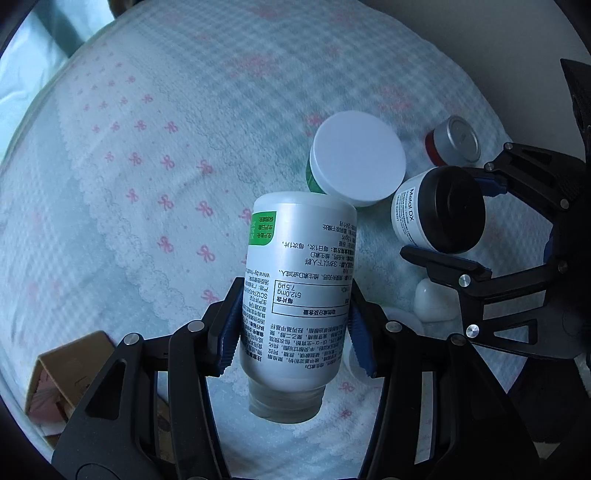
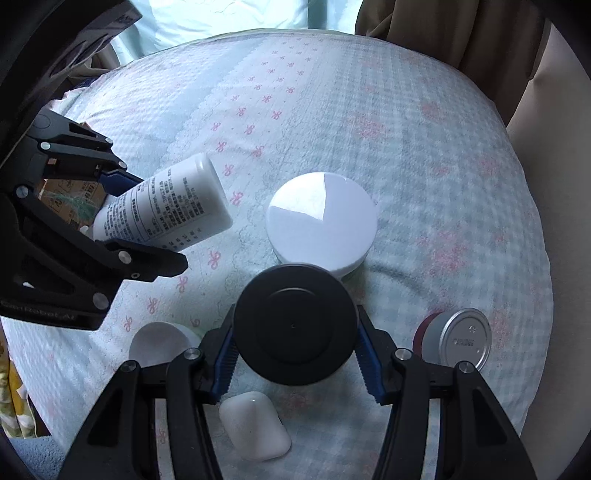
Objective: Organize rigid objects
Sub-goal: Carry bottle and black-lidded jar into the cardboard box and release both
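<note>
My left gripper [image 1: 293, 325] is shut on a white pill bottle [image 1: 299, 280] with black print and a green patch, held tilted above the bed; it also shows in the right wrist view [image 2: 166, 206]. My right gripper [image 2: 295, 354] is shut on a black-lidded jar [image 2: 295, 325], which reads "Metal DX" in the left wrist view [image 1: 439, 210]. A white-lidded green jar [image 1: 356, 157] [image 2: 321, 221] stands just beyond both. A small silver-lidded red jar [image 1: 456, 140] [image 2: 458, 341] lies on its side to the right.
Everything rests on a pale checked bedspread [image 1: 166, 155] with pink bows. A white earbud-style case [image 2: 255, 430] and a white cap [image 2: 157, 343] lie near my right gripper. A cardboard box [image 1: 70, 369] sits at the bed's left edge. Brown curtain [image 2: 461, 33] hangs behind.
</note>
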`<move>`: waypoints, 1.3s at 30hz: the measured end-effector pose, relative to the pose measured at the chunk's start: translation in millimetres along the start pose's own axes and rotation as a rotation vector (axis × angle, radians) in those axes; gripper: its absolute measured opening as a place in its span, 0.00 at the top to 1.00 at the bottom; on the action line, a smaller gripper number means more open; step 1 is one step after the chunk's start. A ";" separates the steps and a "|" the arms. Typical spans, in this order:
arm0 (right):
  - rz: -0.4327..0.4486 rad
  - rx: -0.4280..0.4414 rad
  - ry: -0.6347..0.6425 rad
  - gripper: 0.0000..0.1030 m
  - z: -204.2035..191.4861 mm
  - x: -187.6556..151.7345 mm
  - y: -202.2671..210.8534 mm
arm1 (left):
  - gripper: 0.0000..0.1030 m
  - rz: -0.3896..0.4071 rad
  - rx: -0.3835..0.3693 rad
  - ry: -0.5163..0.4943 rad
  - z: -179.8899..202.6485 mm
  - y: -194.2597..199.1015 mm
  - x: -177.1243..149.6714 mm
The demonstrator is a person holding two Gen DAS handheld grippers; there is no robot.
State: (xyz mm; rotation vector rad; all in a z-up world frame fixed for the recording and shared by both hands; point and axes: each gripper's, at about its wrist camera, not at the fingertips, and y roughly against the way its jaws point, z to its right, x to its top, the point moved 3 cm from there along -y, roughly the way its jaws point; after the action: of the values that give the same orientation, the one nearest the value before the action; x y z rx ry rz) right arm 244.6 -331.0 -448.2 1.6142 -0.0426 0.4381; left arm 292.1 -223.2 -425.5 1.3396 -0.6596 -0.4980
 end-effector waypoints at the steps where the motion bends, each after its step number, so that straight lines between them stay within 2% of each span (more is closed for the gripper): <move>1: 0.004 -0.001 -0.006 0.49 0.6 2.1 6.6 | 0.54 0.017 0.002 0.006 -0.3 10.8 -1.7; 8: 0.059 -0.016 -0.024 0.49 -4.1 31.3 79.4 | 0.54 0.140 0.004 0.086 -4.4 103.0 -14.8; 12: 0.089 -0.016 -0.018 0.49 -19.0 48.5 132.0 | 0.54 0.203 0.005 0.168 -15.5 165.3 -38.5; 17: 0.108 0.002 0.002 0.49 -53.2 76.8 180.3 | 0.54 0.267 0.031 0.267 -44.7 234.0 -75.7; 23: 0.111 0.037 0.018 0.49 -120.3 110.5 212.4 | 0.54 0.319 0.094 0.346 -101.4 284.2 -121.5; 27: 0.121 0.052 0.022 0.49 -179.7 128.9 220.1 | 0.54 0.334 0.145 0.355 -138.0 302.8 -164.2; 32: 0.111 0.098 -0.021 0.49 -256.3 151.4 214.5 | 0.54 0.319 0.116 0.375 -192.7 303.2 -212.6; 39: 0.052 0.152 -0.134 0.49 -343.2 171.7 171.9 | 0.54 0.264 0.129 0.320 -262.5 283.5 -255.0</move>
State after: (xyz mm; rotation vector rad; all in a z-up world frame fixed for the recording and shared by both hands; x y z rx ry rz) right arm 266.9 23.6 -223.3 1.7937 -0.1560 0.3805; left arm 276.8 186.2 -210.1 1.3902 -0.5972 -0.0253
